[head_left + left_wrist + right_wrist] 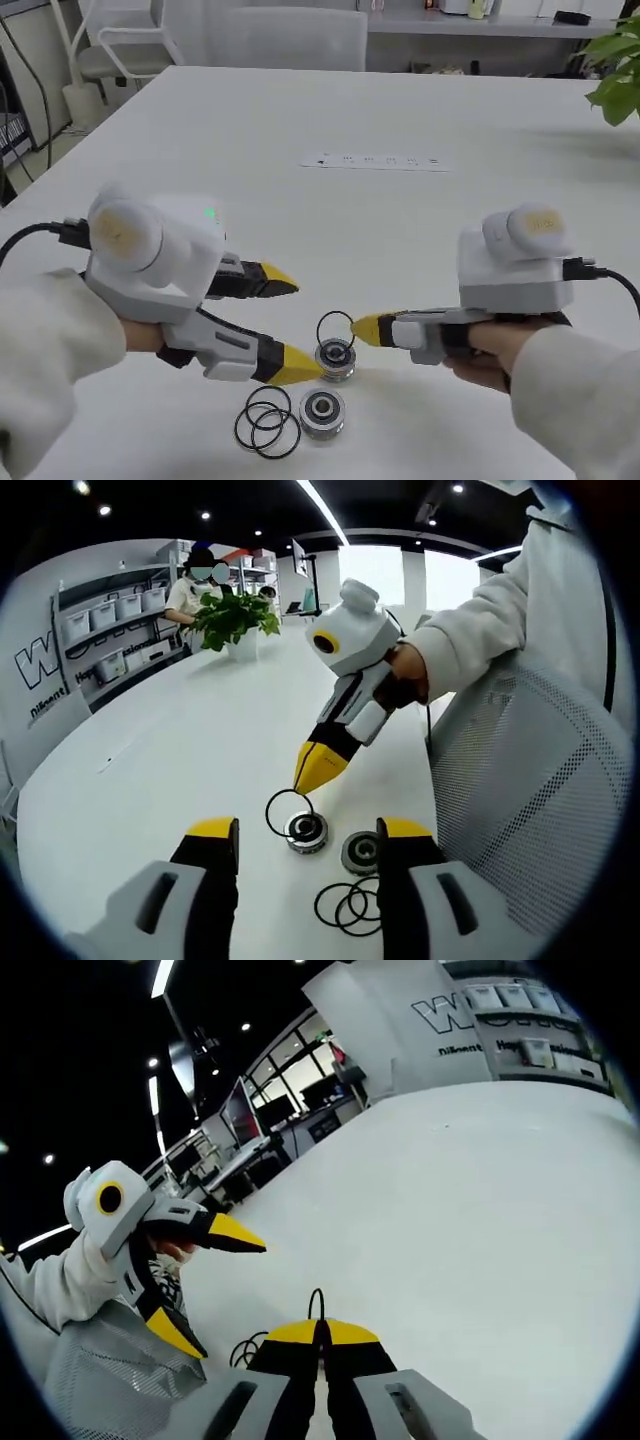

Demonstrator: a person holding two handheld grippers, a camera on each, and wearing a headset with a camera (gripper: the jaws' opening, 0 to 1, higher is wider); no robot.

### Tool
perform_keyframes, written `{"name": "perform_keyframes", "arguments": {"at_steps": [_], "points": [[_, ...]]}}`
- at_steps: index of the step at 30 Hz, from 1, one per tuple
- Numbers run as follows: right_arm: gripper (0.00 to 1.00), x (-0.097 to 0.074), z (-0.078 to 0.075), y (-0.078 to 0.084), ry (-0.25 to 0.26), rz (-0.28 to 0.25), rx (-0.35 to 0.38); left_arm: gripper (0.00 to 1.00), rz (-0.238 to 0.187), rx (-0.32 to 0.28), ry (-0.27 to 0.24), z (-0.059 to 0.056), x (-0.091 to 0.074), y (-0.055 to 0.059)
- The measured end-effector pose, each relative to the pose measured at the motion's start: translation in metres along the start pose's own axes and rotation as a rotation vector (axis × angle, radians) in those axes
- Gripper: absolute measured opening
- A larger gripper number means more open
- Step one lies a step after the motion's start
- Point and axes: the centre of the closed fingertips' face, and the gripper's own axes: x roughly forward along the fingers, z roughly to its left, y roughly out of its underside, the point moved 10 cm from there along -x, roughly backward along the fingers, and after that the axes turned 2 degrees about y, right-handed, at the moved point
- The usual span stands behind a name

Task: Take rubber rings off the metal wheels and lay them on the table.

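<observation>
Nearest us, loose rings (268,420) are lying left of near wheel (322,412) | head view: we are peeling rubber ring (335,328) off far wheel (335,360) | left gripper view: left gripper (308,825) is gaping, holding nothing | right gripper view: right gripper (320,1332) is pinching rubber ring, jaws together | next, we judge: lifting clear, laying it down

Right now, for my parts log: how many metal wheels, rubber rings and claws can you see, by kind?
Metal wheels: 2
Rubber rings: 4 (3 overlapping on the table, 1 pinched in the right claw)
Claws: 2 (left claw open)
Total: 8
</observation>
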Motion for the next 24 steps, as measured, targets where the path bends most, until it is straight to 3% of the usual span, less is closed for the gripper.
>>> {"name": "perform_keyframes", "arguments": {"at_steps": [7, 12, 16, 21, 24], "points": [[0.00, -0.002, 0.004, -0.004, -0.023, -0.024, 0.017, 0.60, 0.033, 0.032, 0.020, -0.014, -0.022, -0.007], [0.00, -0.001, 0.014, -0.005, -0.057, -0.028, 0.011, 0.66, 0.022, 0.043, 0.010, -0.023, -0.042, -0.011], [0.00, 0.000, 0.021, -0.007, -0.088, -0.028, 0.002, 0.71, 0.024, 0.037, -0.030, -0.025, -0.061, -0.010], [0.00, 0.001, 0.031, -0.007, -0.120, -0.020, -0.016, 0.75, -0.027, -0.007, -0.078, -0.028, -0.082, -0.009], [0.00, 0.002, 0.036, -0.006, -0.138, -0.011, -0.029, 0.79, -0.002, -0.005, -0.095, -0.034, -0.091, -0.003]]}}
